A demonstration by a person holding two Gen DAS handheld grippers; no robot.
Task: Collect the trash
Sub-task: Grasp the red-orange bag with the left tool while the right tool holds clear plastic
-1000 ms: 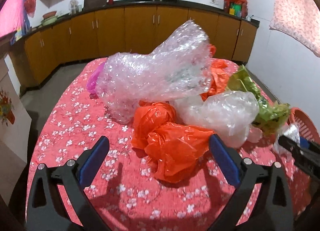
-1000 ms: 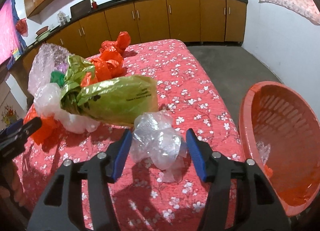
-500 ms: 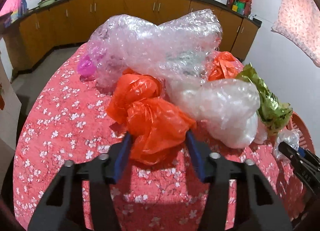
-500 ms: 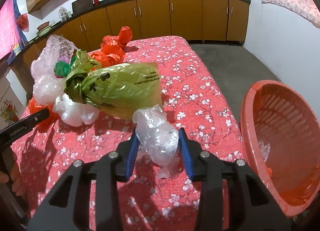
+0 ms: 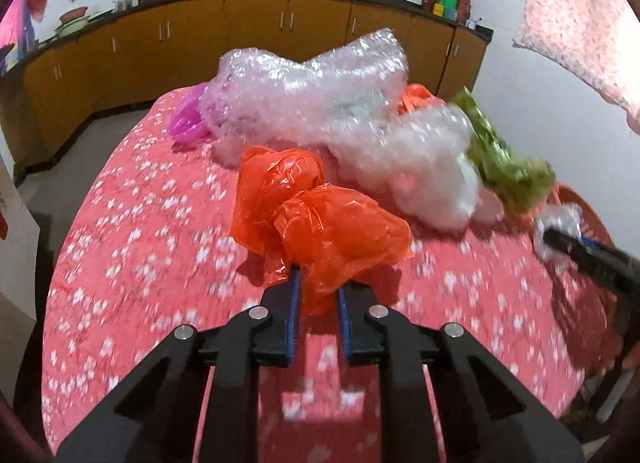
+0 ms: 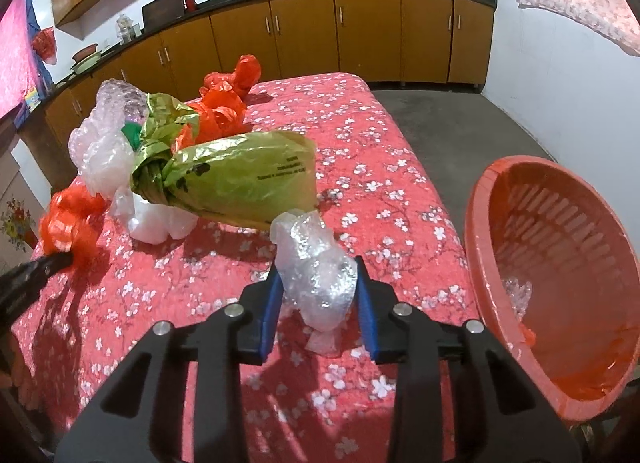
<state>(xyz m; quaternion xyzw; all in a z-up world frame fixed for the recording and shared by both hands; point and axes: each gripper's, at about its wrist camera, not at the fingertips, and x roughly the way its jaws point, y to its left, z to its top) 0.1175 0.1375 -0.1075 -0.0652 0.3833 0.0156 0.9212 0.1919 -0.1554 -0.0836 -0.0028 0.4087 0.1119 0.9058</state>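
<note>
Left claw [image 5: 316, 299] — closing, pinching orange bag [image 5: 320, 219]; right claw [image 6: 318, 295] — closing, clamped on clear wad [image 6: 316, 267]. Lift both clear, then over near-right basket [image 6: 480, 223].

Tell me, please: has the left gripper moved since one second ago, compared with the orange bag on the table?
Yes. The left gripper has come forward to the orange bag, and its jaws, wide apart before, are closing on the bag's near edge.
</note>
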